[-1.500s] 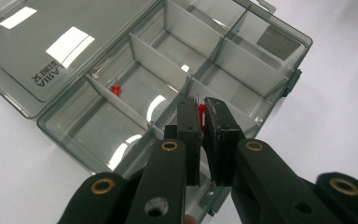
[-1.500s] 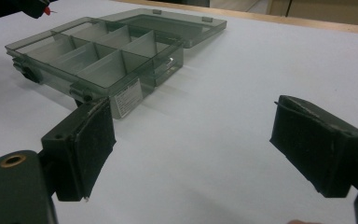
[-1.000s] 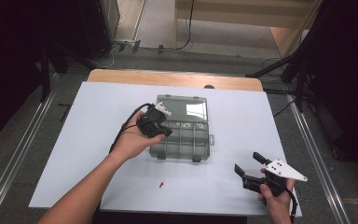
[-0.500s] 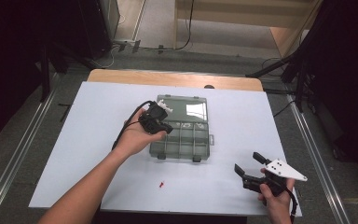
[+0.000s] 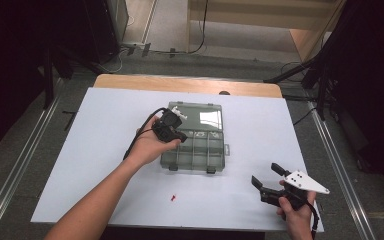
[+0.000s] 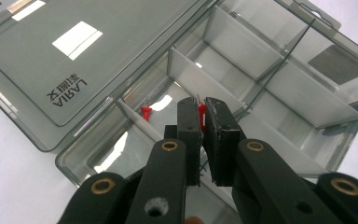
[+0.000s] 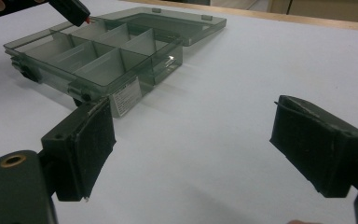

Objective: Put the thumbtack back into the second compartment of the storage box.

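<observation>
A smoky clear compartment box (image 5: 195, 150) lies open mid-table, its lid (image 5: 206, 118) folded back flat. My left gripper (image 5: 178, 134) hovers over the box's left compartments, shut on a small red pushpin (image 6: 202, 115) whose metal point sticks up between the pads. A second red pushpin (image 6: 145, 112) lies inside a compartment just beyond the jaws. In the right gripper view the left gripper (image 7: 72, 10) shows above the box (image 7: 98, 60) with the red pin (image 7: 89, 20) at its tip. My right gripper (image 5: 265, 174) rests open near the table's front right, with nothing between its pads (image 7: 93, 140).
Another red pushpin (image 5: 172, 198) lies loose on the white table sheet (image 5: 105, 125) in front of the box. The wooden table edge (image 5: 190, 84) runs along the far side. Dark stands and cables surround the table.
The left gripper has edged slightly over the box with the pin still in its jaws. The right gripper has kept still.
</observation>
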Available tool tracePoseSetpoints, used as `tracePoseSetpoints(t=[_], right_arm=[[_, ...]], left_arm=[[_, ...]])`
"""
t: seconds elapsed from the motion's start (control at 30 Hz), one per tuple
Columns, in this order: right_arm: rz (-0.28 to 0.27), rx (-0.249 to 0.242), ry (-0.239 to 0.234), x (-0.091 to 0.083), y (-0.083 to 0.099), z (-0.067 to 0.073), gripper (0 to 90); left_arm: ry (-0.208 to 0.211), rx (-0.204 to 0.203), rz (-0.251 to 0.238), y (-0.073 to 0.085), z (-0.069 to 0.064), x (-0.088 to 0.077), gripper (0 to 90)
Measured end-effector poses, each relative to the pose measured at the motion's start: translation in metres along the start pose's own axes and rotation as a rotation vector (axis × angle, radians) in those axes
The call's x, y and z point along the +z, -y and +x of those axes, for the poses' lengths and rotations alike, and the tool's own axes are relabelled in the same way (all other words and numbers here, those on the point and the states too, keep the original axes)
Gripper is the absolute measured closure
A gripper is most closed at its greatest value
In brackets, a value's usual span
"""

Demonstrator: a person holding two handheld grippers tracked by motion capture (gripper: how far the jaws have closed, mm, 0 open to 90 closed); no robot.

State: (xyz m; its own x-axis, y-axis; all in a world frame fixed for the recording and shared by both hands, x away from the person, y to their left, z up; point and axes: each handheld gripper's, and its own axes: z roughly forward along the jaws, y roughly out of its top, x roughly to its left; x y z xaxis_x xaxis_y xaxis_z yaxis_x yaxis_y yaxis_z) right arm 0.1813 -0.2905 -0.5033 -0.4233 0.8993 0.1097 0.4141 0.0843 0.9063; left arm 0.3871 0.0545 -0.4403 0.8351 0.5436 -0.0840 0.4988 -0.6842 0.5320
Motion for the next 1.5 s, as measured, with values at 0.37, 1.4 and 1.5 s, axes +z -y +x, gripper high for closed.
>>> tracePoseSetpoints(t=[0.37, 1.4, 1.5], right_arm=[[0.000, -0.003, -0.005, 0.000, 0.000, 0.000, 14.0], [-0.006, -0.004, -0.003, -0.001, -0.001, 0.001, 14.0], [-0.008, -0.006, -0.003, 0.000, -0.001, 0.001, 14.0]], left_arm=[[0.013, -0.021, 0.001, 0.000, 0.005, 0.009, 84.5], [0.030, -0.003, -0.049, 0.007, -0.012, -0.012, 15.1], [0.012, -0.012, -0.043, 0.010, -0.012, -0.013, 5.6]])
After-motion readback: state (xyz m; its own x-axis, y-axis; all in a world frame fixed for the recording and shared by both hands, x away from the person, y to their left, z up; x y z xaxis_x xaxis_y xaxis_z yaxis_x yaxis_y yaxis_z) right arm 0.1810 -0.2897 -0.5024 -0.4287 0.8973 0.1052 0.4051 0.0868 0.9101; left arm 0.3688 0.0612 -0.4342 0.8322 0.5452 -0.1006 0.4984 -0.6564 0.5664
